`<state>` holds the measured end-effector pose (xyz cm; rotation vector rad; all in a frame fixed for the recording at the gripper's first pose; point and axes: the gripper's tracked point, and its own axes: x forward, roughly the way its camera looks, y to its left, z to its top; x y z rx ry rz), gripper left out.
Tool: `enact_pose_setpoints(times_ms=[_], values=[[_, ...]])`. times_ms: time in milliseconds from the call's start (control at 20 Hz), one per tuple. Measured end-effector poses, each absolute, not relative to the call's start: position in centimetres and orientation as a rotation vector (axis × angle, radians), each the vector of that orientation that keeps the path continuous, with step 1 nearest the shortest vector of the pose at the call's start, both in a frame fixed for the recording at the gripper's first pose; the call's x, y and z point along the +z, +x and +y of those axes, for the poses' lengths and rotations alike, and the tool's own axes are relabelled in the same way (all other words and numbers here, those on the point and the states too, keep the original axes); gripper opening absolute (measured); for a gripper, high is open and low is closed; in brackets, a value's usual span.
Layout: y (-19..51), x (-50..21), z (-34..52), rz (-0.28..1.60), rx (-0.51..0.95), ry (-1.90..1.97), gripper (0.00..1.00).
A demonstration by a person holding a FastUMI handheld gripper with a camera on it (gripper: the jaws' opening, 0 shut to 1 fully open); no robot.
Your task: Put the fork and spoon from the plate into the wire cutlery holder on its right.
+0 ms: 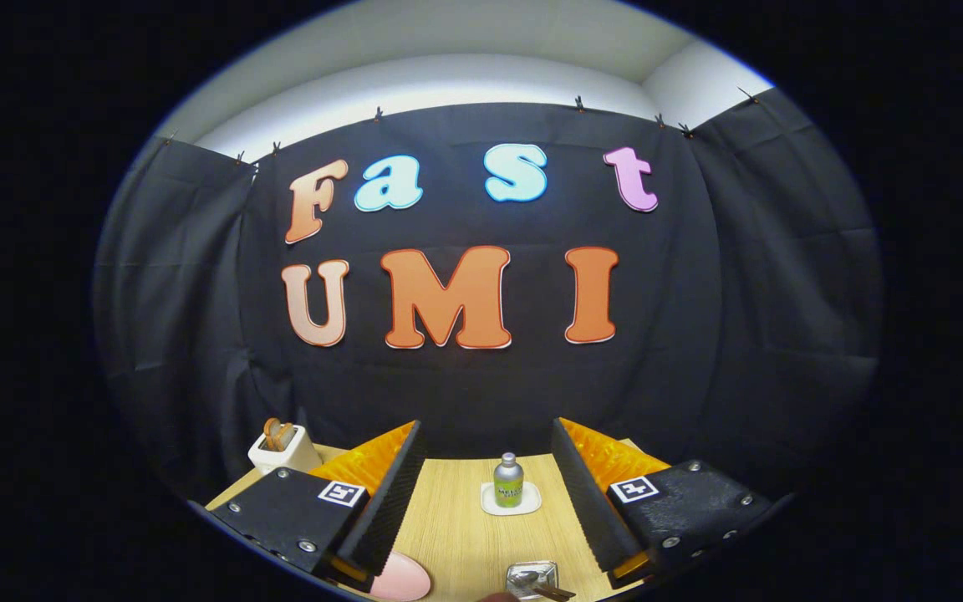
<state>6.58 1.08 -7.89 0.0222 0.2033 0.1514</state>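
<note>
- The gripper (488,493) hangs above a pale wooden table (456,535), its two fingers spread wide with nothing between them but bare tabletop and a few things set further off.
- Each finger (381,493) has a black ribbed inner pad, an orange back and a black block carrying a small square marker.
- Low down between the fingers, nearest the camera and closer to the right finger, stands the wire holder (533,579), seen from above as a small shiny square frame.
- A dark handle (554,593) lies at the holder's near right corner, touching or crossing its rim; whether it belongs to the fork or the spoon cannot be told, nor whether it sits inside.
- The plate (400,579) is pink and shows as a curved slice just under the tip of the left finger, to the holder's left, with the rest of it hidden by that finger.
- No cutlery can be made out on the part of the plate that shows.
- Further ahead, between the fingers and nearer the right one, a small bottle (508,480) with a green label and a silver cap stands upright on a white coaster (511,500).
- Beyond the left finger, at the table's far left corner, sits a white box (283,453) with brown things standing in it.
- Black cloth (782,318) hangs behind the table as the back wall.
</note>
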Motion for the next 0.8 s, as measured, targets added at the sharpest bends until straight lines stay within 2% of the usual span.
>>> enact_pose_setpoints(times_ms=[800], values=[[7.1,-7.2,3.9,0.163,0.189,0.047,0.91]])
